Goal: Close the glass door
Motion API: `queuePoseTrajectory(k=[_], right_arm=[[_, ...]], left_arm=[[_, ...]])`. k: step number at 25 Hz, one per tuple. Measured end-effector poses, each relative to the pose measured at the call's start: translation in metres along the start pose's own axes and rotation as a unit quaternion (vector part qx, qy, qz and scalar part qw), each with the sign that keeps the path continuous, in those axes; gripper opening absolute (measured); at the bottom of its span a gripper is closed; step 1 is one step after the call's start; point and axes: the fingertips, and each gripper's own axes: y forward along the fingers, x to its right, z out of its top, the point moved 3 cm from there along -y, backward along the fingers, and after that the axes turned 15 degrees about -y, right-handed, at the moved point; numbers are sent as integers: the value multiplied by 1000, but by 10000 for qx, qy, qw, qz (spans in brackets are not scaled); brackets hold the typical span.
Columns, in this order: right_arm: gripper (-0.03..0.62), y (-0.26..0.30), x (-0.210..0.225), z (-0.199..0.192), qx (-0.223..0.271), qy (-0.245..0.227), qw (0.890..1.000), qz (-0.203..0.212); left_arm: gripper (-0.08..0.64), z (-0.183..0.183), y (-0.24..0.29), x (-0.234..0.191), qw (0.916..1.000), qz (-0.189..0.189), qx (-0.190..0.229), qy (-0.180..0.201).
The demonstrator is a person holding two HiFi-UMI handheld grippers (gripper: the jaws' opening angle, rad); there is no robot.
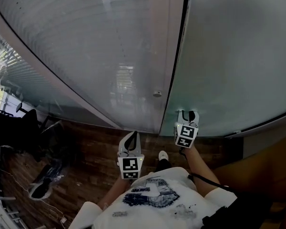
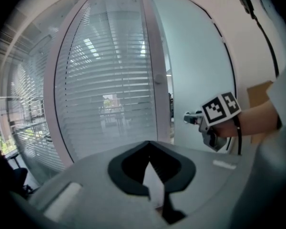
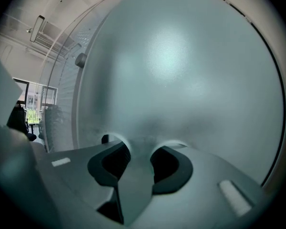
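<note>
- Door (image 1: 238, 56): a frosted glass pane that fills the right half of the head view, straight ahead of the right gripper (image 1: 188, 112).
- Nearest, at the bottom centre of the head view, is the person's printed white shirt (image 1: 152, 199). Both forearms reach up the frame from it.
- Left forearm (image 1: 112, 193) is bent and held close to the body. The left gripper (image 1: 132, 135) sits low in mid-frame over the wood floor (image 1: 86, 147), short of the glass.
- In its own view the left gripper (image 2: 148, 143) has its jaws together and holds nothing.
- A shoe (image 1: 163, 155) shows between the two grippers.
- Right forearm (image 1: 196, 159) stretches further out, carrying its gripper up to the foot of the door.
- In the right gripper view the right gripper (image 3: 140, 144) has its jaws apart with only the frosted face between them, and the door (image 3: 181, 70) fills nearly the whole frame.
- The jaw tips are at the glass, but I cannot tell if they touch it.
- The left gripper view shows the right gripper (image 2: 188, 119) at right of centre, tips toward the door (image 2: 195, 70) near its left edge.
- A narrow gap (image 2: 170, 104) runs between that edge and the pale post (image 2: 155, 56).
- The post carries a small round knob (image 2: 158, 79).
- Left of the post (image 1: 174, 56) is a pane (image 1: 86, 42) with slatted blinds behind it.
- A dark chair (image 1: 24, 128) stands at the far left edge.
</note>
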Motion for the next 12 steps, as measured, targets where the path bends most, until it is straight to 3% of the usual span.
queuePoseTrajectory(k=[12], right_arm=[[127, 31, 1, 11, -13, 71, 9999, -112]], left_arm=[[3, 23, 21, 2, 9996, 202, 85, 178]])
